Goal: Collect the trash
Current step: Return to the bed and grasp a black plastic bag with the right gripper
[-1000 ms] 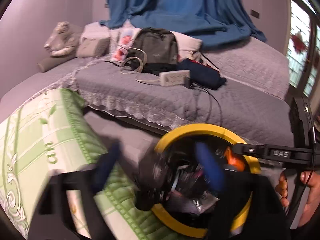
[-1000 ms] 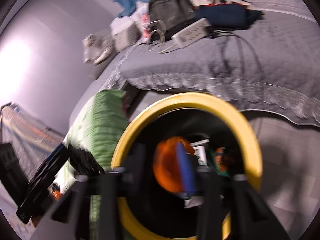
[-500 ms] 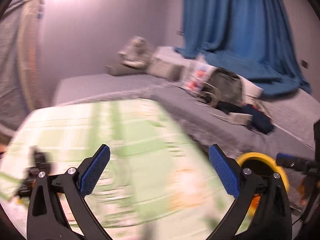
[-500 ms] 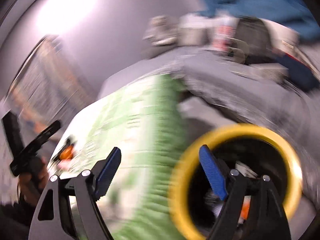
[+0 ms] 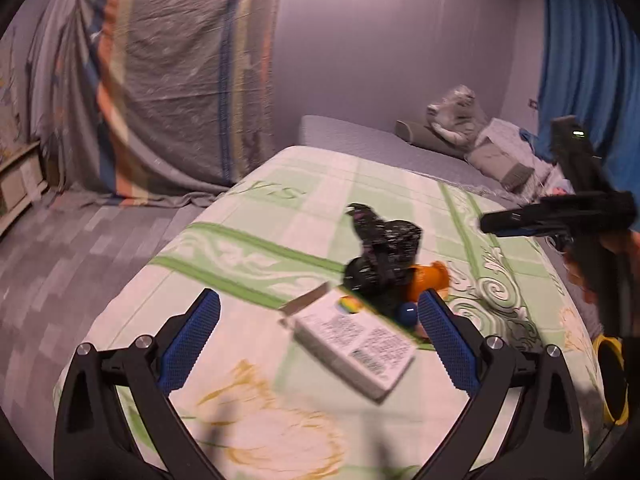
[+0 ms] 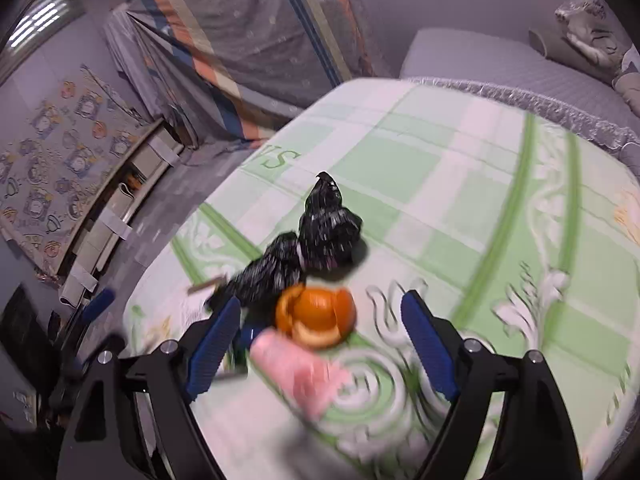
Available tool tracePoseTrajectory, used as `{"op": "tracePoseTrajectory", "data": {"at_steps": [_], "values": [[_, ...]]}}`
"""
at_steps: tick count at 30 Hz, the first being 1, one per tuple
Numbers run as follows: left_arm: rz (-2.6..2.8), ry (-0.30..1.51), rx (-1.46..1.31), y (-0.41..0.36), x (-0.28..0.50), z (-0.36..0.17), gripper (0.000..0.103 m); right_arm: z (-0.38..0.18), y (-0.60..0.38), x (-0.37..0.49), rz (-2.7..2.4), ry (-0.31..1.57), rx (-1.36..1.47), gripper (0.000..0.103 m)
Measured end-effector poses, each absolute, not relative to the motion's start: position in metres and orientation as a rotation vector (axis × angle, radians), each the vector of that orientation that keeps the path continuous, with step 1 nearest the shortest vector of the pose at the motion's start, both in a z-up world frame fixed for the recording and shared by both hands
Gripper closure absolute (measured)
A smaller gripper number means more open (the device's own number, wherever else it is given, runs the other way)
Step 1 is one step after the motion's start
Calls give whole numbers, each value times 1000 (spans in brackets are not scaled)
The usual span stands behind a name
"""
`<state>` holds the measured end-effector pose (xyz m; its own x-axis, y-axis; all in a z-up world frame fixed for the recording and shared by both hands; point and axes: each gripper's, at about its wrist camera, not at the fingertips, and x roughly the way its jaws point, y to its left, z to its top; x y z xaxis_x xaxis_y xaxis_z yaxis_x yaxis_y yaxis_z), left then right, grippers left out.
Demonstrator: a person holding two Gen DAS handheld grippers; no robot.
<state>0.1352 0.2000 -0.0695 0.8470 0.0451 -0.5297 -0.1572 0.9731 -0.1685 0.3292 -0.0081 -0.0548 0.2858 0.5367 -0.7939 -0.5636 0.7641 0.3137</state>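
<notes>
The left gripper (image 5: 320,332) stands wide open and empty above the green-patterned cloth (image 5: 280,216), a white box (image 5: 352,340) lying flat between its blue pads without touching either. The right gripper (image 6: 320,332) has just been opening and now gapes too, gripping nothing; orange peel (image 6: 316,316) sits between its tips, crumpled black bags (image 6: 316,236) just beyond (a blurred pink item (image 6: 300,372) lies nearer).

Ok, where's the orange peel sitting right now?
The orange peel lies on the green-patterned cloth, low centre in the right wrist view between the open right gripper fingers, beside the crumpled black bags and a blurred pink item.
</notes>
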Motion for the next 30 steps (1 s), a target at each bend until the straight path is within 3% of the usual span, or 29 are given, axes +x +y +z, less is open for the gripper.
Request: {"op": "tracePoseTrajectory", "data": {"at_steps": [10, 13, 15, 17, 20, 30], "values": [[136, 554, -250, 235, 130, -88, 8, -107, 67, 395, 613, 1188, -90, 26], [123, 561, -236, 232, 134, -91, 8, -115, 75, 397, 626, 1218, -96, 53], [116, 564, -215, 229, 135, -90, 8, -122, 81, 396, 631, 1236, -114, 64], [99, 573, -190, 225, 138, -88, 8, -122, 81, 394, 645, 1234, -105, 87], [63, 585, -142, 218, 143, -88, 8, -106, 72, 390, 675, 1200, -51, 91], [-262, 652, 127, 152, 209, -75, 8, -25, -43, 353, 760, 993, 218, 91]]}}
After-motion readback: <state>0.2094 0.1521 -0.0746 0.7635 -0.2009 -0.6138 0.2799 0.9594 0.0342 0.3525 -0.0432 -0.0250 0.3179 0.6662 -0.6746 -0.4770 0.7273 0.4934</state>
